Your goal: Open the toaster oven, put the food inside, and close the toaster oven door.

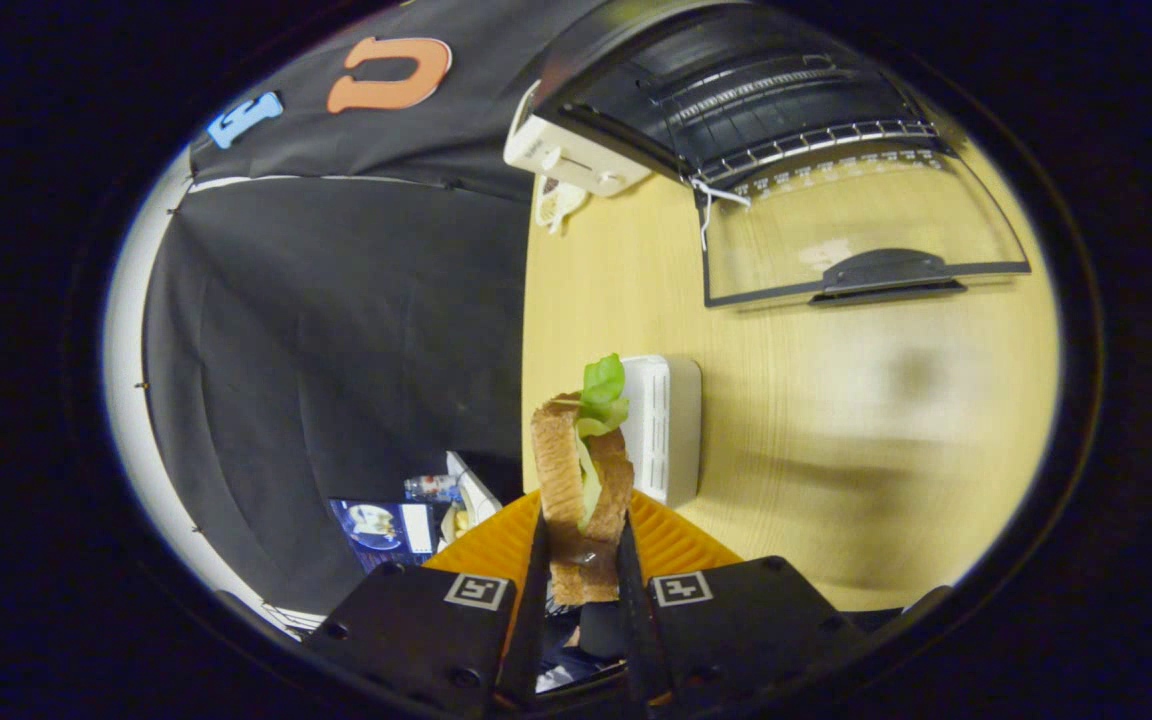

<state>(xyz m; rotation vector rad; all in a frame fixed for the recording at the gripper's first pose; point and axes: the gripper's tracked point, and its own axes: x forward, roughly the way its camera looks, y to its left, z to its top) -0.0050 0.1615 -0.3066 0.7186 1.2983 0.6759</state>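
Our tool (583, 570) is closed on the sandwich (581, 480), both fingers pressing its bread faces. It looks soft and loose-layered, so we judge a gentle squeeze low on the bread safest. Beyond, the toaster oven (736, 110) stands with its door (856, 240) open on the surface (836, 450).

Place: a recording booth set up as a small kitchen corner.
Walls: black cloth (336, 330) hung behind and beside the table.
Surface: pale wooden table (836, 440).
Kitchen signs: toaster oven (736, 110) with its glass door (856, 240) down, an orange ridged plate (496, 550), a white box (666, 425).
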